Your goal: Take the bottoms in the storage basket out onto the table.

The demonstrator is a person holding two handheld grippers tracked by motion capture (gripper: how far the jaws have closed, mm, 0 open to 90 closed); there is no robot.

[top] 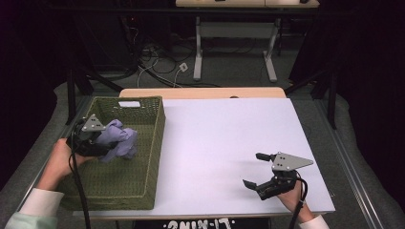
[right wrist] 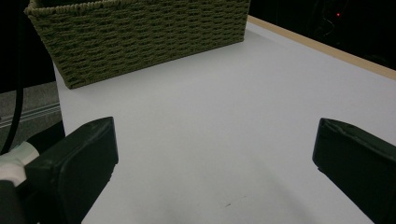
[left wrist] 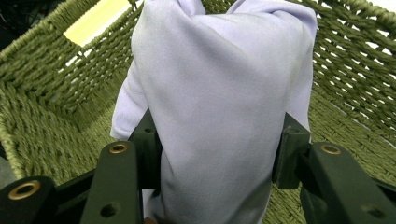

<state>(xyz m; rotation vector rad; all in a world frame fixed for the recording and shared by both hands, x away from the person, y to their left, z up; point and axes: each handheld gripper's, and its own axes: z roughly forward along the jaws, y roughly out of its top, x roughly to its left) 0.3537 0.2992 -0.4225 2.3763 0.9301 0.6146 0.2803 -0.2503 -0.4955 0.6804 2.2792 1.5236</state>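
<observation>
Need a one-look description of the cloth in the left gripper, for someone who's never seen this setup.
Start at the white table and find the olive-green woven basket standing at its left edge. Above the basket's inside, the left gripper is shut on a bunched pale lavender cloth. It is the one soft, light-coloured thing there, bright against the dark weave and black gripper.

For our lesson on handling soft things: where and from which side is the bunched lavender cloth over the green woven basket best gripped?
Grip the bunched lavender cloth across its gathered waist, where the folds pack into a firm bundle that probably will not slip. Come from the near left side, over the low rim of the green woven basket, as the left hand-held gripper does now: its jaws press on either side of the cloth.
</observation>
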